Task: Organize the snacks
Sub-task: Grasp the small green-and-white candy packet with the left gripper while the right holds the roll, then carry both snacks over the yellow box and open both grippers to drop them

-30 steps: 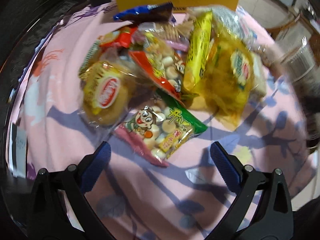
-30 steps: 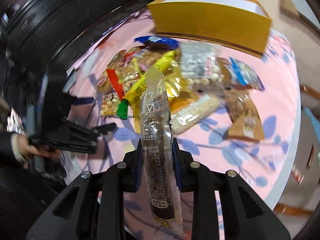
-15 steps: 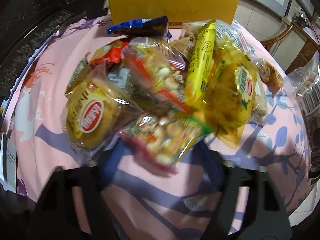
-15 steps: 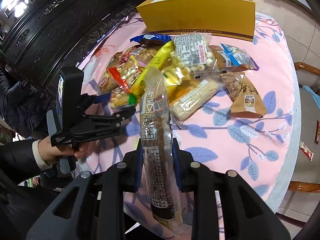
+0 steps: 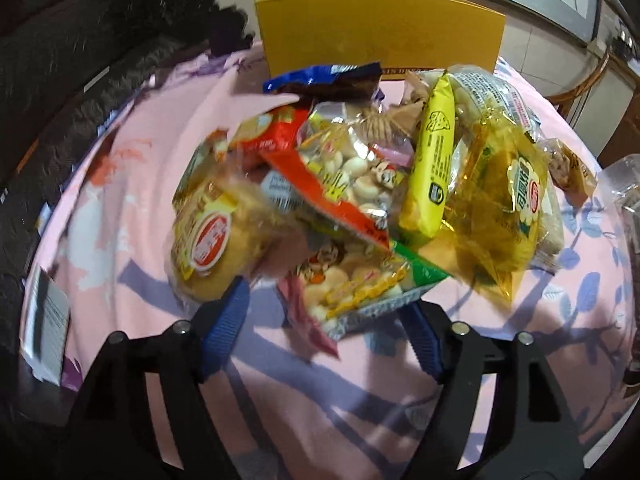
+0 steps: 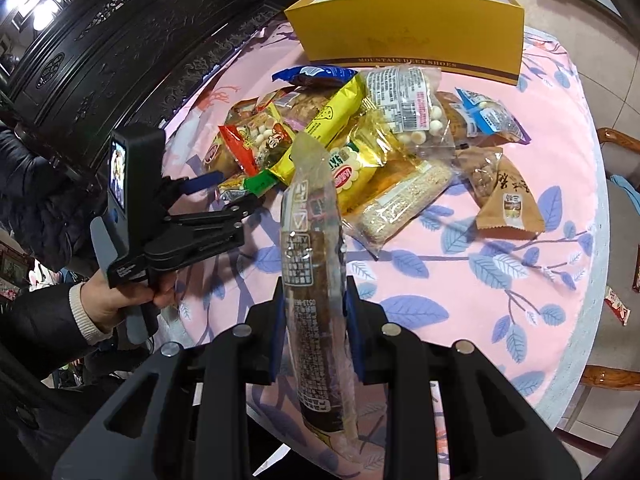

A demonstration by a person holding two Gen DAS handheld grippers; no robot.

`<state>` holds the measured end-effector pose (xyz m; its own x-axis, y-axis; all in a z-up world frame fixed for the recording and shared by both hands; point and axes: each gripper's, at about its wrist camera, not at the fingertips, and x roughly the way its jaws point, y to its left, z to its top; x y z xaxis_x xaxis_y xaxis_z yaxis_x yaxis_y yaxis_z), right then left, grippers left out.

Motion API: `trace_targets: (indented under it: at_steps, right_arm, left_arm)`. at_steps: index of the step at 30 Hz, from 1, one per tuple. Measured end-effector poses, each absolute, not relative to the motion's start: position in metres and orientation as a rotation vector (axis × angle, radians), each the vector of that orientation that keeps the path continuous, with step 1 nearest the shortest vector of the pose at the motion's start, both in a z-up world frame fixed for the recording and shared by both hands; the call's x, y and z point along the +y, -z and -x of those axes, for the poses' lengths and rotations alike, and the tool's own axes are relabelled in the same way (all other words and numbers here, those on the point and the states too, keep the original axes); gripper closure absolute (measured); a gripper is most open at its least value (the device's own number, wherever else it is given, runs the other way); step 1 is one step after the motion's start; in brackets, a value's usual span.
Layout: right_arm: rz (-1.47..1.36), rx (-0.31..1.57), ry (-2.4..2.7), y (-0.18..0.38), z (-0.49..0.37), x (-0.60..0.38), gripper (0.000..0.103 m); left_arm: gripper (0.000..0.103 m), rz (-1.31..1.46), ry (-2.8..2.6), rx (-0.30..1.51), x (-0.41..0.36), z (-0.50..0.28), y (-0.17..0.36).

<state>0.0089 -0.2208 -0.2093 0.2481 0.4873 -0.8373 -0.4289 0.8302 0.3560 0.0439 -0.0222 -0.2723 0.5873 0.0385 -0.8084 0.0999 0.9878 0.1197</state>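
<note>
A long clear packet is kept clamped upright in the right gripper, presumably for the yellow box, while the left gripper, its jaws just reopened partway, straddles a biscuit bag at the snack pile's near edge, unpressed.

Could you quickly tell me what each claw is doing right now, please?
Left claw: open, jaws just widened, round-biscuit packet lying between them.
Right claw: shut on a long clear-wrapped snack.

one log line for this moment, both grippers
left gripper: jaws reopening around biscuit packet | right gripper: shut on long clear packet
</note>
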Motion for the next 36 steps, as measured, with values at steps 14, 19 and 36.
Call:
trace_targets:
  at_steps: [14, 19, 36]
  right_arm:
    - [-0.077, 1.169, -0.608, 0.209, -0.011, -0.226, 0.075]
    - [-0.084, 1.149, -0.600, 0.203, -0.013, -0.226, 0.075]
    - [-0.091, 1.021, -0.610, 0.152, -0.029, -0.207, 0.075]
  left_arm:
    - [0.075, -0.358, 0.059, 0.860, -0.052, -0.051, 0.265]
    - [0.085, -0.307, 0.055, 0.855, -0.046, -0.038, 0.239]
    - [0.090, 0.046, 0.056, 0.870, 0.015, -0.024, 0.167]
